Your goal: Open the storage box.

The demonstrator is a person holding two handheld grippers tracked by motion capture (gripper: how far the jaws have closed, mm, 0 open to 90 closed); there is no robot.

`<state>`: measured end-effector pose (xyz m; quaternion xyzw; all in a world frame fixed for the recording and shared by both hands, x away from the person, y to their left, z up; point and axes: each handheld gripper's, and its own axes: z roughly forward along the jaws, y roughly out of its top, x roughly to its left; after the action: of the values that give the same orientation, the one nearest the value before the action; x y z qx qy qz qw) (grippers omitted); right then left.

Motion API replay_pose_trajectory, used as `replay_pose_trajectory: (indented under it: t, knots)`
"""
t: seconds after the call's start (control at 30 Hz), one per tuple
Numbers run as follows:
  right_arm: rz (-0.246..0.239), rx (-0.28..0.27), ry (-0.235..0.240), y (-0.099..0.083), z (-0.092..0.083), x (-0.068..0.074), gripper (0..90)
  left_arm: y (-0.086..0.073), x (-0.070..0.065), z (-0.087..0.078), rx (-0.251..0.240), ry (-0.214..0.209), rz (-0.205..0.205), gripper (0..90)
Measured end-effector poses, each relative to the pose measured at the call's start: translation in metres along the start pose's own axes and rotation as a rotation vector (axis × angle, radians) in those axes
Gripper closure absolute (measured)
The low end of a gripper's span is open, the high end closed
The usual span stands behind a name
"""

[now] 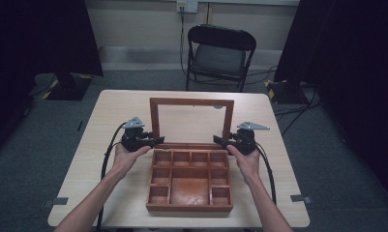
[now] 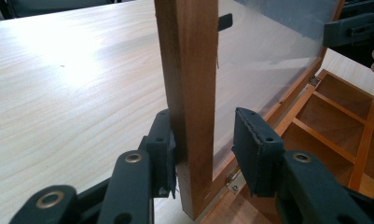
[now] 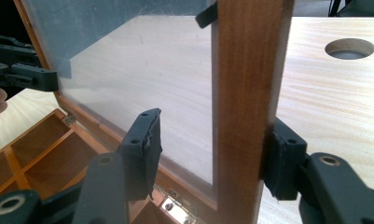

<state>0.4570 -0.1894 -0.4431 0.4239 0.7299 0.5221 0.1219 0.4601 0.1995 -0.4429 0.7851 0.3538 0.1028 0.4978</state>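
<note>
A wooden box (image 1: 189, 209) with several empty compartments lies open on the table, its glass-paned lid (image 1: 191, 102) standing upright at the back. My left gripper (image 1: 158, 140) reaches the lid's left side rail (image 2: 189, 70). In the left gripper view, my left gripper (image 2: 203, 144) straddles that rail: one pad touches the wood and the other stands a little off the glass (image 2: 264, 51). My right gripper (image 1: 218, 140) is at the right side rail (image 3: 250, 70). There my right gripper (image 3: 212, 144) has its outer pad against the wood and its inner pad clear of the pane.
The pale wooden table (image 1: 114, 125) has bare room left, right and behind the lid, plus a round cable hole (image 3: 350, 48). A black folding chair (image 1: 220, 48) stands beyond the far edge. Dark curtains flank the room and cables trail along the floor.
</note>
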Motion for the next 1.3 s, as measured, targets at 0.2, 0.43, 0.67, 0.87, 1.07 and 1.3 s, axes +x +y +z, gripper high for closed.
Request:
replay_pose_trajectory:
  t: [0.2, 0.43, 0.67, 0.87, 1.07, 1.3]
  knots:
    - [0.011, 0.0, -0.013, 0.0, 0.004, -0.001, 45.7, 0.0, 0.003, 0.002, 0.007, -0.003, -0.015, 60.3]
    - [0.017, 0.0, -0.031, -0.001, 0.008, -0.002, 44.4, -0.001, 0.007, 0.005, -0.001, -0.013, -0.044, 60.0]
    - [0.02, 0.002, -0.026, -0.001, 0.009, -0.003, 42.7, -0.001, 0.009, 0.006, 0.002, -0.018, -0.051, 60.0]
    - [0.027, 0.002, -0.026, -0.002, 0.013, -0.005, 39.8, -0.002, 0.011, 0.008, 0.002, -0.022, -0.069, 58.7]
    - [0.032, 0.008, -0.029, -0.003, 0.016, -0.008, 40.3, -0.002, 0.013, 0.012, -0.004, -0.023, -0.084, 57.2]
    - [0.035, 0.01, -0.035, -0.004, 0.017, -0.01, 39.7, -0.003, 0.015, 0.015, -0.008, -0.024, -0.092, 55.3]
